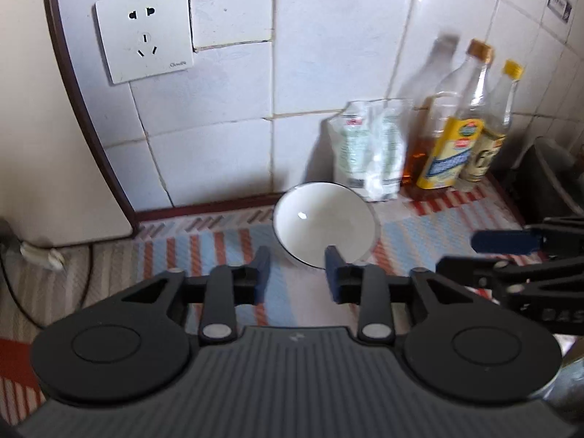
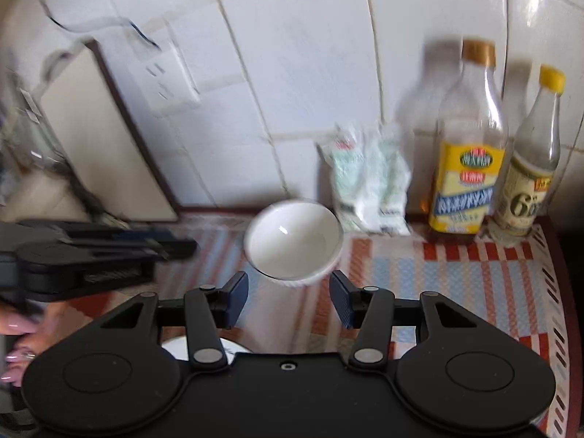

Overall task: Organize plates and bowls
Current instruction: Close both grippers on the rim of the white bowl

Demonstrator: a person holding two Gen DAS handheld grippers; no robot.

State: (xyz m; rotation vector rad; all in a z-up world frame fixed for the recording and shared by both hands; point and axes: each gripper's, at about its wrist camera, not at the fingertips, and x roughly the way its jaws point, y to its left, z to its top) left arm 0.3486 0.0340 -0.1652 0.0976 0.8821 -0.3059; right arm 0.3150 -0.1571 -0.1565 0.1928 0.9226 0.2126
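One bowl (image 1: 324, 223), two bottles (image 2: 469, 153), one packet (image 2: 368, 179).
Bowl near the mat's (image 2: 456, 273) back edge, just beyond both grippers' parted, empty fingers: left gripper (image 1: 297, 273), right gripper (image 2: 289, 297).

free: striped mat (image 2: 456, 284) right of bowl (image 2: 294, 242) | blocked: bottles (image 2: 467, 168), bag (image 2: 368, 182) behind

Both the left gripper (image 1: 297, 273) and right gripper (image 2: 288, 297) tilt downward, fingers parted, gripping nothing.
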